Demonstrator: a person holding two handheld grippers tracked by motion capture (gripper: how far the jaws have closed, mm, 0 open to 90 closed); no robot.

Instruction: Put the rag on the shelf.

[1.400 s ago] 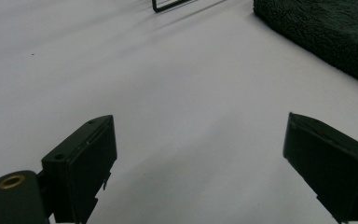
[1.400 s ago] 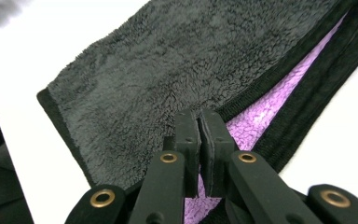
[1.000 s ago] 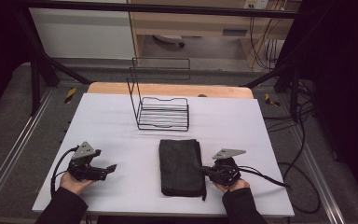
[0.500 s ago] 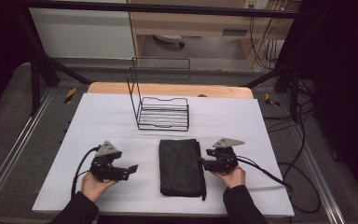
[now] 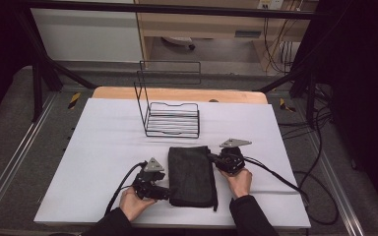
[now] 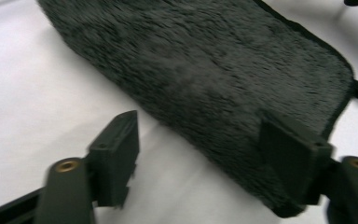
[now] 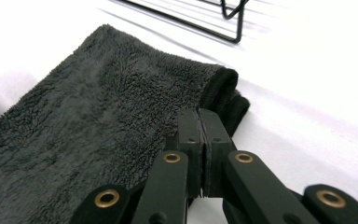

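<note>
A folded dark grey fleecy towel [image 5: 192, 174] lies flat on the white table [image 5: 103, 137], near the front edge. My left gripper [image 5: 165, 193] is low at the towel's near left side. In the left gripper view it stands open [image 6: 198, 121], its jaws spread across the towel's edge [image 6: 205, 79], one over bare table and one over the pile. My right gripper [image 5: 212, 159] is at the towel's right edge, near the far corner. In the right gripper view its jaws are pressed together [image 7: 199, 114] just over the towel's folded corner [image 7: 98, 126], with nothing seen between them.
A black wire rack [image 5: 172, 120] with a tall back frame stands behind the towel, mid-table; its base wires [image 7: 233, 18] appear in the right gripper view. Cables [image 5: 275, 174] trail from the right gripper over the table's right side. A wooden strip edges the far side.
My left gripper has slid right from the table's left part up to the towel's near left edge. My right gripper has moved slightly forward and in, to the towel's right edge.
</note>
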